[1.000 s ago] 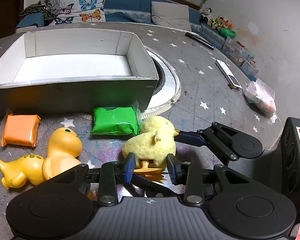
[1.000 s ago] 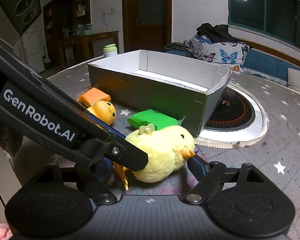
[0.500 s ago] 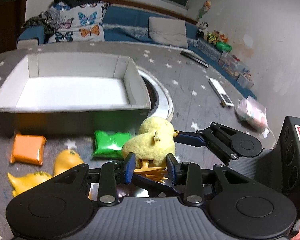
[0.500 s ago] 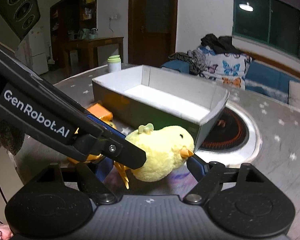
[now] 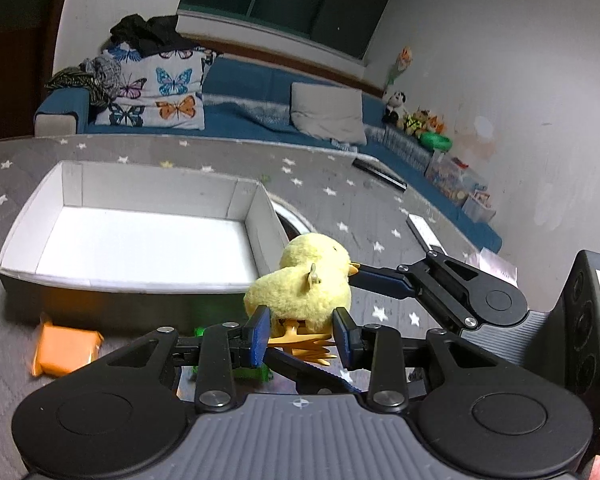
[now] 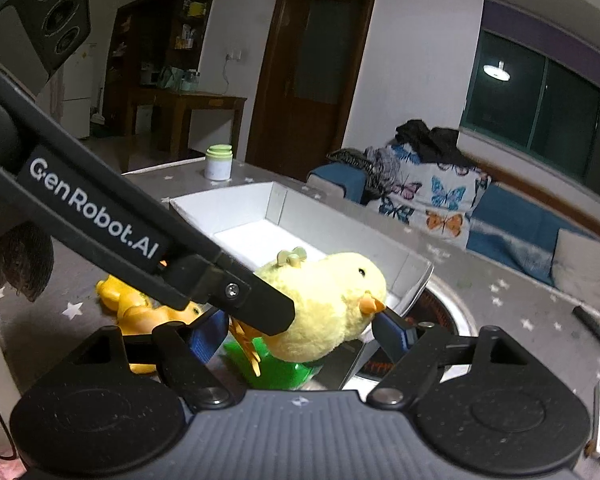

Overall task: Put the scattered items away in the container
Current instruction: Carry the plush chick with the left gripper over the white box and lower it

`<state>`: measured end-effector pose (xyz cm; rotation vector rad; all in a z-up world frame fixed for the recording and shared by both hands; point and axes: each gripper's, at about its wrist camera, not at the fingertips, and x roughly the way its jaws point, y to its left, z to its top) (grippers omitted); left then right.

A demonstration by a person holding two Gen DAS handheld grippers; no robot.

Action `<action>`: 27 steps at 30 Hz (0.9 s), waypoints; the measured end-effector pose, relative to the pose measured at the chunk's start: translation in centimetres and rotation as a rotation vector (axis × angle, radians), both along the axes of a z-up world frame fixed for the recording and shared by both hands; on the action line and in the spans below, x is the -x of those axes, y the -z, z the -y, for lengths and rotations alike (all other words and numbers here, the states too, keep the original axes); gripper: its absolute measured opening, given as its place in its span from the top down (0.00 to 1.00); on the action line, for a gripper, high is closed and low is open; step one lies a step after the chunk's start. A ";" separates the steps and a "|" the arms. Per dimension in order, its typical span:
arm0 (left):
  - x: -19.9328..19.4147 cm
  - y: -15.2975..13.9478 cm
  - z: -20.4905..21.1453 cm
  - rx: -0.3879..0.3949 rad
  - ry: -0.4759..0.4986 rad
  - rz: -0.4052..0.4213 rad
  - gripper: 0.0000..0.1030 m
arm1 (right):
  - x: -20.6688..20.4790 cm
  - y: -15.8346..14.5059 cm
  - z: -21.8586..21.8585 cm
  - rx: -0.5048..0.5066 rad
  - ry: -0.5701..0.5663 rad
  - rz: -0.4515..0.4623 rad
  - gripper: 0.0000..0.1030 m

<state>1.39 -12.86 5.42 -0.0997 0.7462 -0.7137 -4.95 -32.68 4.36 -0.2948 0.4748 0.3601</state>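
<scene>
A yellow plush chick [image 5: 300, 284] hangs in the air, held by both grippers, near the right front corner of the white-lined grey box [image 5: 32, 236]. My left gripper [image 5: 300, 334] is shut on its tail and orange feet. My right gripper [image 6: 300, 332] is shut on the chick [image 6: 324, 304] from tail to beak. The box [image 6: 284, 208] is empty. On the table below lie an orange packet [image 5: 66, 350], a green packet [image 6: 284, 372] and a yellow dinosaur toy [image 6: 128, 304], partly hidden by the grippers.
The grey star-patterned table [image 5: 332, 176] holds a round inset burner [image 6: 440, 320], remotes [image 5: 424, 232] and a white jar [image 6: 218, 162]. A blue sofa [image 5: 260, 92] with pillows stands behind.
Both grippers have lifted the chick off the table and carried it up towards the box's corner. The packets and dinosaur stay on the table below.
</scene>
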 end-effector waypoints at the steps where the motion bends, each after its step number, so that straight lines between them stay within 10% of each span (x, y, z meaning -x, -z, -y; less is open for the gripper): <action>1: -0.1 -0.2 0.0 0.005 -0.001 0.005 0.64 | -0.1 -0.1 -0.1 0.003 0.000 0.006 0.22; 15: -4.8 -1.3 0.4 0.027 -0.020 0.041 0.64 | -4.3 -1.4 -1.3 0.074 -0.008 0.069 0.23; 27: -12.2 1.3 0.4 0.027 -0.040 -0.117 0.64 | -11.9 0.3 -1.4 0.101 -0.038 -0.069 0.23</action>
